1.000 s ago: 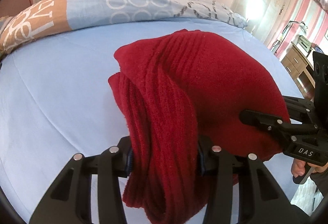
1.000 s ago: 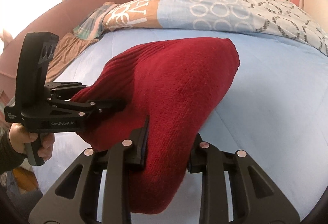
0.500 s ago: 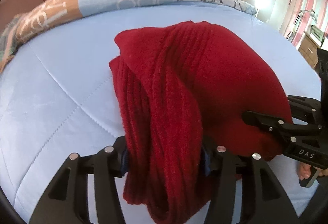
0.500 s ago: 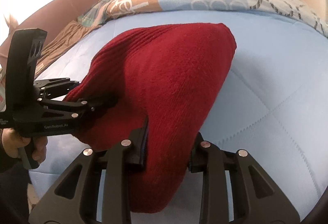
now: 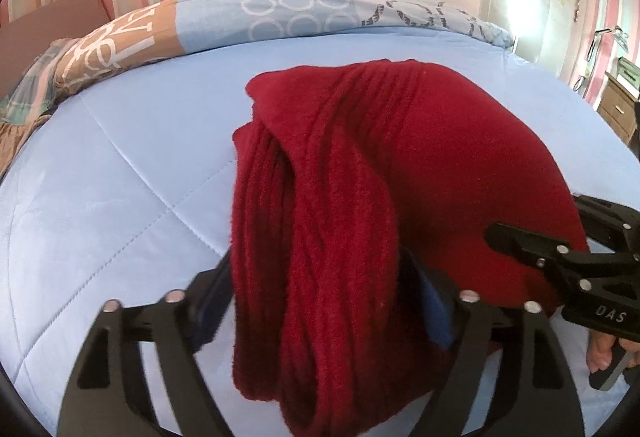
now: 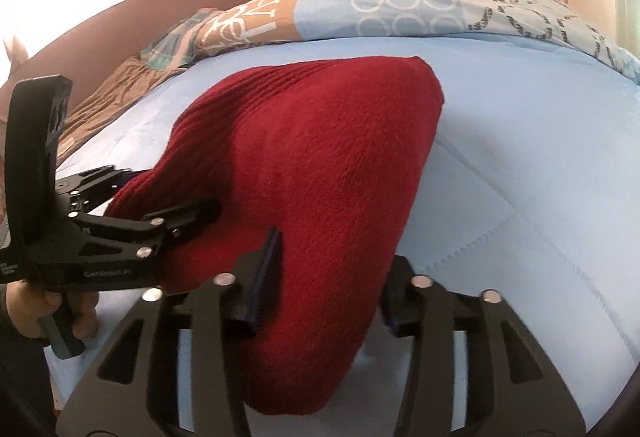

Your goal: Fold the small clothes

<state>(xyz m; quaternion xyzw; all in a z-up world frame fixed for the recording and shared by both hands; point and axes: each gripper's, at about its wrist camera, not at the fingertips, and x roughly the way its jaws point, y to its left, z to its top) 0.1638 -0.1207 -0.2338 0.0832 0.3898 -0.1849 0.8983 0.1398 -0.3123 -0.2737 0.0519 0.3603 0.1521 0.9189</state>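
Left wrist view: your left tool [image 5: 316, 301] is opening, its jaws drawing off the bunched, ribbed edge of the dark red knitted garment [image 5: 400, 165], which lies folded near the middle of the pale blue quilted bed [image 5: 120, 197]. Let the knit settle before you back straight out, so the layers are not dragged.

Right wrist view: your right tool [image 6: 328, 277] is opening too, cloth between its parting jaws. The patterned duvet [image 6: 400, 13] along the bed's far edge lies well apart; only the left tool, close alongside, crowds your exit.
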